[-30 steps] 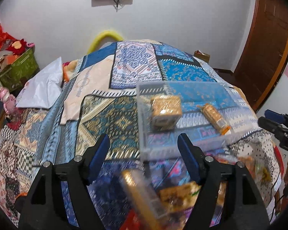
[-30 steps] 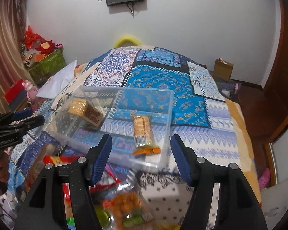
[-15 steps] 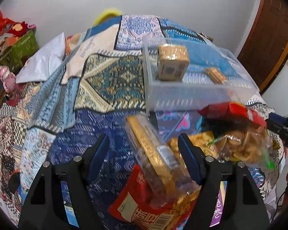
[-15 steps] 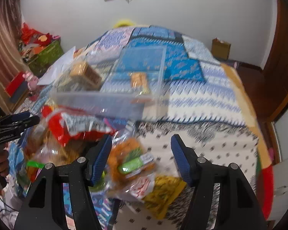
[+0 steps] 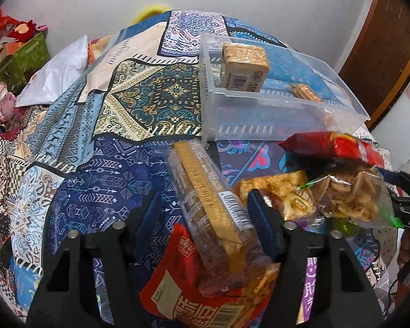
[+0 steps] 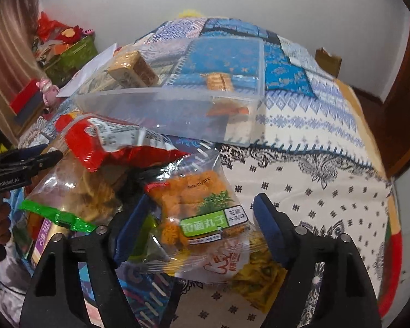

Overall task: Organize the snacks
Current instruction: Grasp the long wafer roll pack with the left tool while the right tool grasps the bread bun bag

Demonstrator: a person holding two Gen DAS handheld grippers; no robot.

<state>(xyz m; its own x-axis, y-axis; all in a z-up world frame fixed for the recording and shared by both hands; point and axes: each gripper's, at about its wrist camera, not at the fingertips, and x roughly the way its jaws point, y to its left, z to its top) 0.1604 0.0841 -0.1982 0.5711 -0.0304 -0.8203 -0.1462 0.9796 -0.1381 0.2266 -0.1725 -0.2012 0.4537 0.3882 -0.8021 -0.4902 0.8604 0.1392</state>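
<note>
Snacks heaped on patterned bedspread [image 5: 155, 98], nearest the cameras. Left gripper [image 5: 202, 213] spread wide, long clear-wrapped biscuit pack [image 5: 210, 207] lying between its fingers atop a red packet [image 5: 194, 300]; contact with the pads not clear. Right gripper [image 6: 196, 218] also spread, straddling orange snack bag with green label [image 6: 205, 213]. Red chip bag [image 6: 106, 139] and clear chip bag [image 6: 76, 191] just left. Farther back, clear plastic bin [image 6: 177, 104] holds square cracker pack [image 6: 131, 68] and small biscuit pack [image 6: 218, 82].

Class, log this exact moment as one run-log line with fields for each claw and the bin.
left claw: open, around long biscuit pack | right claw: open, around orange noodle-ball bag | clear bin: two snacks inside
</note>
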